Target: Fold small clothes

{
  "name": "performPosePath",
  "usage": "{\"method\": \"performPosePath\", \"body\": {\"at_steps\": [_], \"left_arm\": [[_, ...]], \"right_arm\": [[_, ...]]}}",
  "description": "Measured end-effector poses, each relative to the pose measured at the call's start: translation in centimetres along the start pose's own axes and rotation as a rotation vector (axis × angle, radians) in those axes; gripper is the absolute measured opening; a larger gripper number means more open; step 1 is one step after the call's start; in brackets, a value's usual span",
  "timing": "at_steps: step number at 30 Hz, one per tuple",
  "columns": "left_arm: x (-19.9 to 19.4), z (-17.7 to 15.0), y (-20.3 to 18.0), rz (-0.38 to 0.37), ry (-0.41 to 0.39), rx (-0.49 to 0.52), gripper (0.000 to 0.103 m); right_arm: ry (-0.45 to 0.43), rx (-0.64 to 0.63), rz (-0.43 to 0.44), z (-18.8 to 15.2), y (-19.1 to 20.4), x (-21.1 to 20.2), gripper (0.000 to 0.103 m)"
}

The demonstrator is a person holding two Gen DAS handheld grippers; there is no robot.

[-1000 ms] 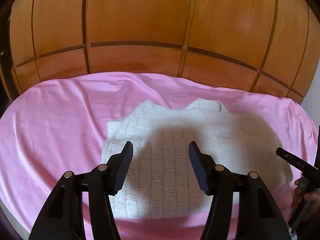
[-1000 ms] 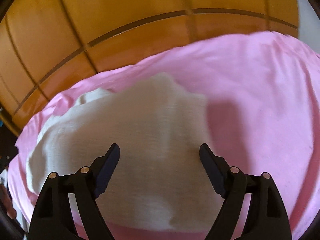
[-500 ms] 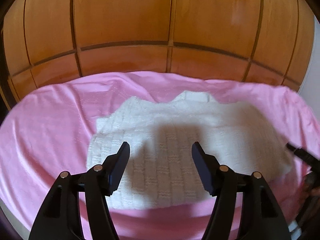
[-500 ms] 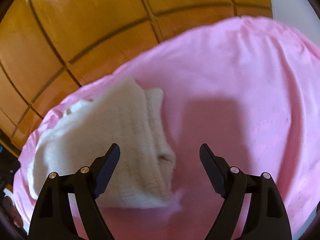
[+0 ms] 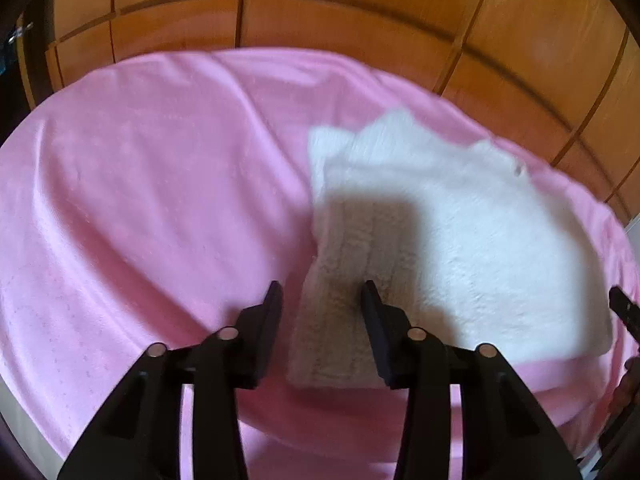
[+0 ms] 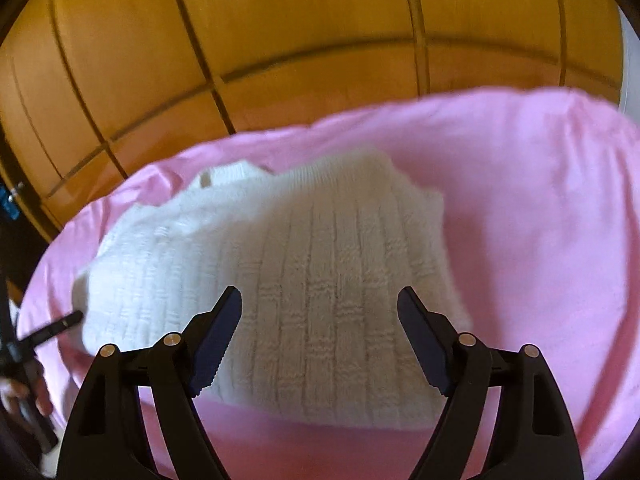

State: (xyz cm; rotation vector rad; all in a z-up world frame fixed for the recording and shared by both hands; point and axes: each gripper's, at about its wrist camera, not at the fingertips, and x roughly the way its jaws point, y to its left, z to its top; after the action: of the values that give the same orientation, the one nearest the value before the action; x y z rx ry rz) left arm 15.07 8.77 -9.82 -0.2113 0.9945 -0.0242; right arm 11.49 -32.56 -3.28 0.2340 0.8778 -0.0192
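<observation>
A small white knitted sweater (image 5: pixel 460 232) lies flat on a pink cloth (image 5: pixel 140 200). In the left wrist view my left gripper (image 5: pixel 320 300) is open and empty, with its jaws astride the sweater's near left edge, just above it. In the right wrist view the sweater (image 6: pixel 320 280) fills the middle. My right gripper (image 6: pixel 320 304) is open wide and empty, hovering over the sweater's near hem. The left gripper's finger (image 6: pixel 52 330) shows at the sweater's left edge, and the right gripper's finger (image 5: pixel 624 312) shows at the right edge of the left wrist view.
The pink cloth (image 6: pixel 540 220) covers the whole work surface. Orange wooden panelled doors (image 6: pixel 300 40) stand right behind it, also in the left wrist view (image 5: pixel 360 20). A white wall strip (image 6: pixel 630 64) is at the far right.
My left gripper has swung left to the sweater's left edge and its jaws have narrowed. My right gripper has swung back left over the sweater's hem, still wide open.
</observation>
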Motion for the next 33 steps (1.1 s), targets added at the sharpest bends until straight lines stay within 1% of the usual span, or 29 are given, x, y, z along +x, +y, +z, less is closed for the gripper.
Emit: {"method": "performPosePath", "body": {"at_steps": [1, 2, 3, 4, 5, 6, 7, 9, 11, 12, 13, 15, 17, 19, 21, 22, 23, 24, 26, 27, 29, 33], "left_arm": [[0.8, -0.1, 0.1, 0.018, 0.017, -0.002, 0.030], [1.4, -0.2, 0.2, 0.025, 0.034, -0.021, 0.029], [1.4, -0.1, -0.1, 0.040, 0.027, -0.014, 0.029], [1.5, 0.0, -0.5, 0.060, 0.021, 0.003, 0.029], [1.4, 0.0, -1.0, 0.098, 0.010, 0.031, 0.029], [1.2, 0.0, -1.2, 0.111, 0.007, 0.034, 0.029], [0.6, 0.0, -1.6, 0.118, -0.011, 0.037, 0.029], [-1.4, 0.2, -2.5, 0.117, -0.075, 0.056, 0.029], [-3.0, 0.4, -3.3, 0.068, -0.119, 0.063, 0.030], [-3.8, 0.5, -4.0, 0.027, -0.141, 0.073, 0.036], [-4.3, 0.7, -5.0, -0.008, -0.158, 0.090, 0.039], [-4.5, 0.9, -7.1, -0.079, -0.166, 0.134, 0.041], [-3.8, 1.4, -9.2, -0.115, -0.151, 0.172, 0.041], [-2.7, 2.1, -11.7, -0.172, -0.120, 0.196, 0.041], [-1.6, 2.8, -13.9, -0.197, -0.105, 0.226, 0.040], [-0.9, 3.0, -15.1, -0.197, -0.093, 0.246, 0.040], [-0.3, 3.2, -16.0, -0.201, -0.085, 0.263, 0.040], [0.6, 3.4, -17.1, -0.190, -0.079, 0.294, 0.040], [2.1, 3.3, -18.6, -0.140, -0.052, 0.314, 0.041], [3.5, 3.2, -19.1, -0.115, -0.024, 0.322, 0.043], [4.3, 3.0, -19.0, -0.100, -0.029, 0.314, 0.043], [4.9, 3.5, -19.1, -0.112, -0.021, 0.298, 0.043]], "right_arm": [[0.035, 0.020, -0.020, 0.0, -0.5, 1.3, 0.079], [0.077, 0.040, -0.068, -0.3, -1.1, 2.8, 0.078], [0.085, 0.047, -0.066, -0.6, -1.5, 3.6, 0.079], [0.067, 0.038, -0.066, -0.8, -1.5, 3.7, 0.079], [0.053, 0.017, -0.076, -1.0, -1.2, 3.7, 0.079], [0.052, 0.002, -0.086, -1.1, -1.0, 3.7, 0.080], [0.050, -0.005, -0.091, -1.1, -0.8, 3.5, 0.080], [0.034, 0.006, -0.066, -1.2, -0.9, 2.5, 0.079], [0.013, 0.023, -0.041, -1.2, -1.4, 1.4, 0.079], [-0.001, 0.033, -0.036, -1.2, -1.7, 0.8, 0.079], [-0.016, 0.045, -0.031, -1.1, -2.3, 0.1, 0.079], [-0.040, 0.081, -0.025, -0.7, -3.6, -1.0, 0.079], [-0.051, 0.129, -0.010, -0.4, -5.1, -1.6, 0.080], [-0.046, 0.171, 0.001, -0.3, -6.4, -1.6, 0.080], [-0.032, 0.205, 0.011, -0.3, -7.6, -1.2, 0.080], [-0.025, 0.217, 0.020, -0.3, -8.1, -1.0, 0.081], [-0.011, 0.232, 0.039, -0.3, -8.6, -0.6, 0.084], [0.003, 0.244, 0.054, -0.4, -8.9, -0.1, 0.084], [0.033, 0.261, 0.067, -0.6, -9.3, 0.9, 0.084], [0.044, 0.260, 0.083, -0.8, -9.3, 1.3, 0.084], [0.066, 0.263, 0.102, -1.0, -9.4, 2.2, 0.084], [0.093, 0.216, 0.169, -1.1, -8.8, 2.6, 0.084]]}}
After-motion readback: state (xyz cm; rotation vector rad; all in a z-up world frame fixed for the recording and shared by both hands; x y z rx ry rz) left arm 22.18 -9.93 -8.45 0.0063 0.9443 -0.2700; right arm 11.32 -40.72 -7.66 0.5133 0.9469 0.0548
